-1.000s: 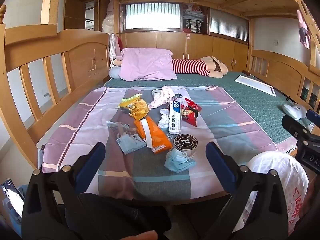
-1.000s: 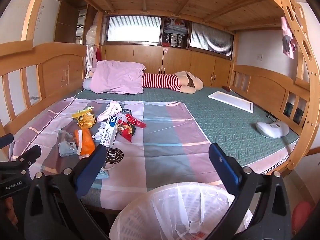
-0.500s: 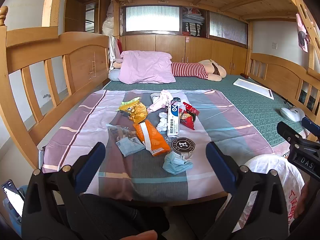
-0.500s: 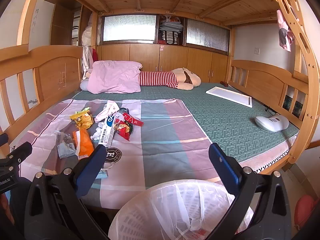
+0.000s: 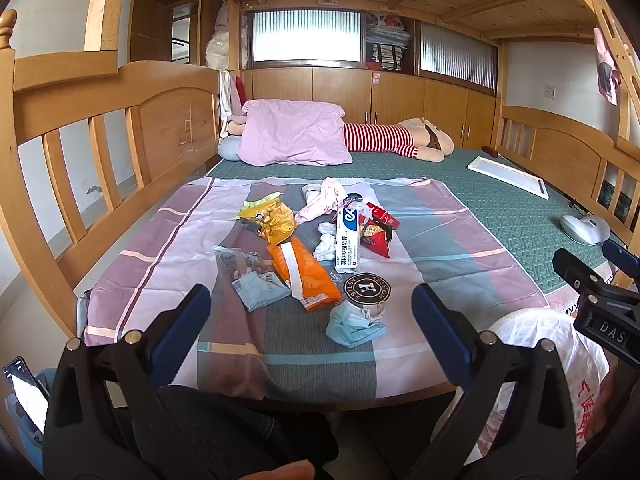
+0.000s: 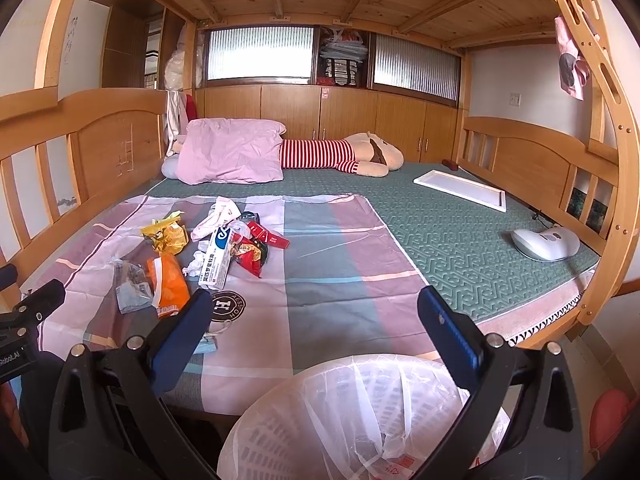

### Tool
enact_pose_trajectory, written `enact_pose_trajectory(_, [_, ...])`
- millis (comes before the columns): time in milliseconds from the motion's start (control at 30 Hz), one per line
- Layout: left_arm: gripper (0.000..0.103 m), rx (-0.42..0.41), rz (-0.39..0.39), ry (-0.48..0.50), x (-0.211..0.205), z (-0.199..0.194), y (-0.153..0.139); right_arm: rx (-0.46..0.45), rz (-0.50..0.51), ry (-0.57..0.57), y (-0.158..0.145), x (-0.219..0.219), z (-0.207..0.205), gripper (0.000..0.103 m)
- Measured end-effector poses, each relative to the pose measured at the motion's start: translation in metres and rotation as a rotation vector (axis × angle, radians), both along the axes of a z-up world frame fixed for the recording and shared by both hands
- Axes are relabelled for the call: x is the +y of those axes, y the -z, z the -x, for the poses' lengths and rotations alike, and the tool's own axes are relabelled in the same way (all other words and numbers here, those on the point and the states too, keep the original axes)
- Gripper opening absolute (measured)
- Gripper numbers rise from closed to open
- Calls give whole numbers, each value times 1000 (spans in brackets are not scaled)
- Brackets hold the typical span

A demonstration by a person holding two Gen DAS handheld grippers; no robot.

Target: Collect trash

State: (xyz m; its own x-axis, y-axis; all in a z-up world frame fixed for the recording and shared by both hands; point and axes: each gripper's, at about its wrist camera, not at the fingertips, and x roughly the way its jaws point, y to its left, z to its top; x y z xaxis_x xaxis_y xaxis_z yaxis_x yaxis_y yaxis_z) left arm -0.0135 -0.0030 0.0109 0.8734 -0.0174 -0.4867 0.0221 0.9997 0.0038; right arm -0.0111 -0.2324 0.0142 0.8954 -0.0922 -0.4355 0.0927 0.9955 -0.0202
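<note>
Trash lies in a loose cluster on the striped sheet (image 5: 180, 240) spread over the near half of the bed, left of the sheet's middle. Nearest the foot edge is a crumpled blue face mask (image 5: 354, 326), touching a round black lid (image 5: 366, 289) printed with an H just beyond it. Left of the lid, an orange wrapper (image 5: 304, 272) lies flat with its long axis running from near right to far left. A white and blue medicine box (image 5: 347, 242) lies with its long axis running almost straight near to far, its blue end pointing toward the pillow (image 5: 294, 136). A red snack packet (image 5: 374, 232) sits against the box's right side, and a crumpled white tissue (image 5: 326, 246) lies just left of the box. A yellow wrapper (image 5: 270, 222) lies farther left, a clear plastic bag with a pale blue piece (image 5: 252, 276) nearer on the left, and a pink and white wrapper (image 5: 324, 200) marks the far end.

Left gripper (image 5: 311, 314) hangs above the foot of the bed, its jaws spread wide and holding nothing, framing the mask and lid. Right gripper (image 6: 314, 322) is likewise spread and empty, above a bin lined with a white plastic bag (image 6: 360, 412) that stands off the near right of the bed.

Beyond the sheet, a striped plush toy (image 6: 344, 156) lies across the green mattress (image 6: 460, 232) beside the pillow.
</note>
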Motion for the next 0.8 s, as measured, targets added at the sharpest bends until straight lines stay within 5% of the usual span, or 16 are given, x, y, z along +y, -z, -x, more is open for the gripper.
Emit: enact_pose_trajectory(800, [100,24,13,-12,2,0,7,9,-16,-6,0,2,1,100])
